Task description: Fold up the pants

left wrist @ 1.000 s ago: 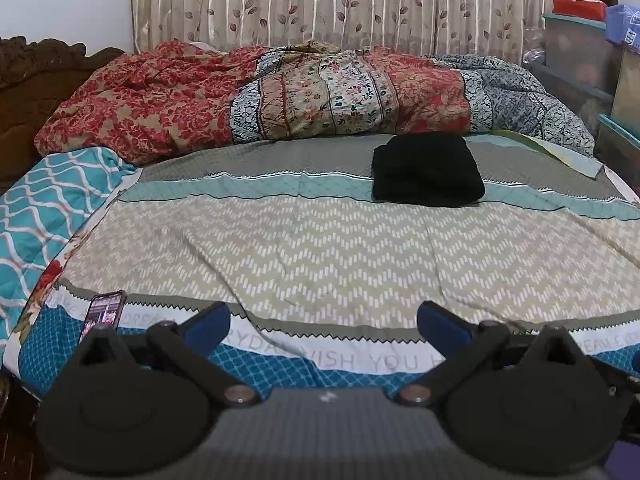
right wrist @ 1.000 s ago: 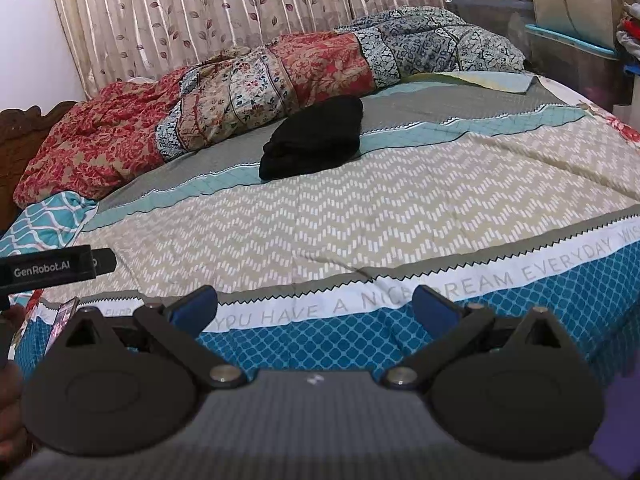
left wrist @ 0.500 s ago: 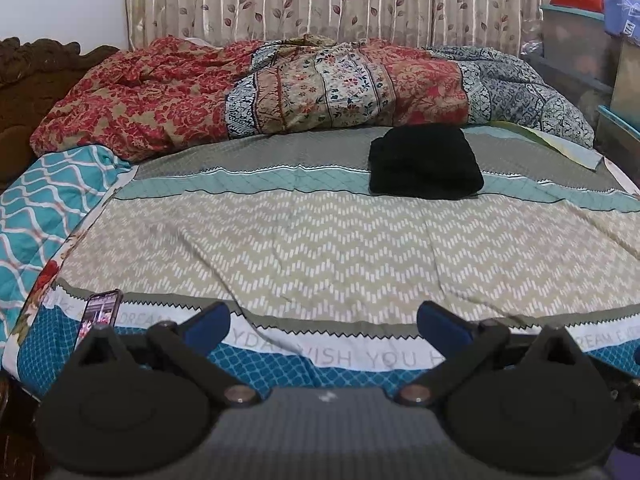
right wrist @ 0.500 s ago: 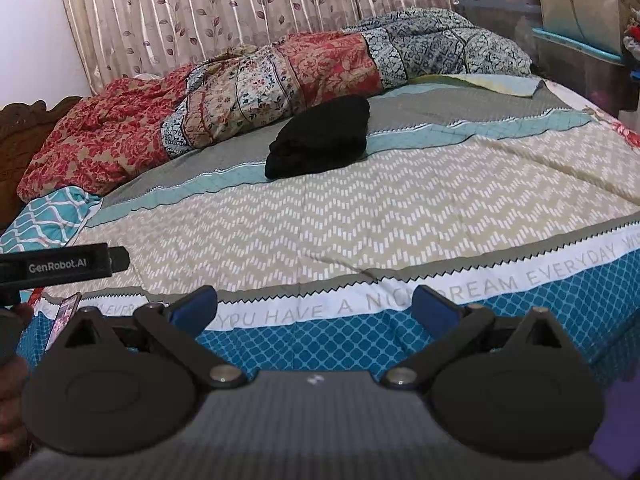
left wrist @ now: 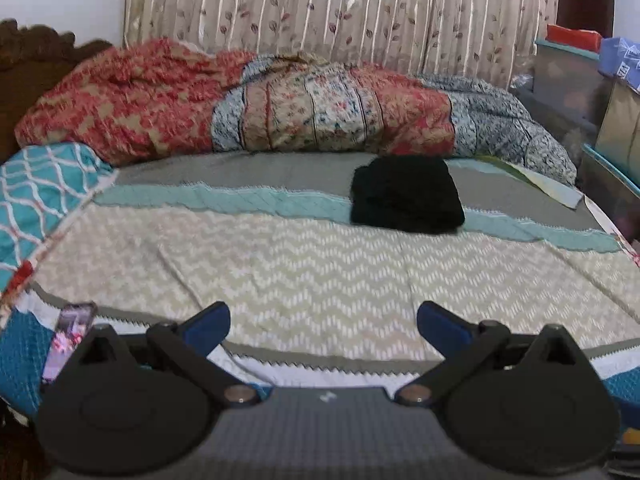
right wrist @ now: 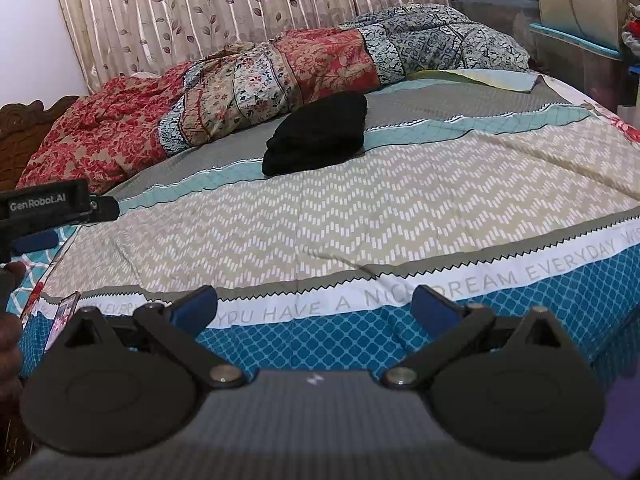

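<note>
**A:** What are your two grippers doing?

**B:** Your left gripper (left wrist: 323, 318) has its blue fingers spread wide with nothing between them, over the near edge of the bed (left wrist: 304, 276). Your right gripper (right wrist: 314, 304) is the same: jaws wide apart, empty, above the blue diamond border.

**A:** And the pants?

**B:** The black pants (left wrist: 406, 196) lie as a compact folded bundle far up the bed, across the teal and grey bands, just in front of the rumpled floral quilt (left wrist: 280, 108). They are well apart from both your grippers.

**A:** Does one camera give you more than the other?

**B:** Yes. Only your right wrist view shows the left tool itself at its left edge, a black body marked "GenRobot.AI", with your hand (right wrist: 10, 344) below it. It also shows the printed lettering on the white band. Your left wrist view faces the pants more squarely and shows the teal lattice pillow (left wrist: 40, 196) fully. The phone (left wrist: 68, 340) at the near left corner appears in both.
</note>
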`<state>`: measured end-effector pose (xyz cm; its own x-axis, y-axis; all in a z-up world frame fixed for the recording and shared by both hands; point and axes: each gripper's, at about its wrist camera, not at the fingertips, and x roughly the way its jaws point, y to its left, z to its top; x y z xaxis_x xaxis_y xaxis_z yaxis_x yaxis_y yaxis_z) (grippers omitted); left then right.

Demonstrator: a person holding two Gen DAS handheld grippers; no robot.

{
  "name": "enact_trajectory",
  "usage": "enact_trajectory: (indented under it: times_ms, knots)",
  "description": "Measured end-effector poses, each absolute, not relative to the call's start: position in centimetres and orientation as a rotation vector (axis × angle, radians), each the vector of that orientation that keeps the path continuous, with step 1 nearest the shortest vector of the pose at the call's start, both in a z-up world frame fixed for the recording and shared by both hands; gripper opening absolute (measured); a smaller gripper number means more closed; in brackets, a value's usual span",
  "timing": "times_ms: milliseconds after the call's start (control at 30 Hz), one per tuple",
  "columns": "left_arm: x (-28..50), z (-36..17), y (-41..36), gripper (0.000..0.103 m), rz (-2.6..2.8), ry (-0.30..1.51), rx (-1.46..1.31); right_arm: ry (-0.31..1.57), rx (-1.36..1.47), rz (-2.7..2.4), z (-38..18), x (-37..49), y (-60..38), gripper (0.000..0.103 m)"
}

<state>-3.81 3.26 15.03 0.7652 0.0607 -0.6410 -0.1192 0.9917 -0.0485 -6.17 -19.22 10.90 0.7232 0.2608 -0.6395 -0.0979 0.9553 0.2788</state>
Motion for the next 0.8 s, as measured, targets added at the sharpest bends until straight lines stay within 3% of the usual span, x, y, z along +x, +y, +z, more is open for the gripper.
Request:
enact_trajectory:
  times_ms: [800]
  knots:
    - [-3.4, 11.5, 1.8, 0.103, 0.196, 0.821, 0.056, 0.755, 0.243, 0.213, 10.6, -6.4, -18.9, 0.103]
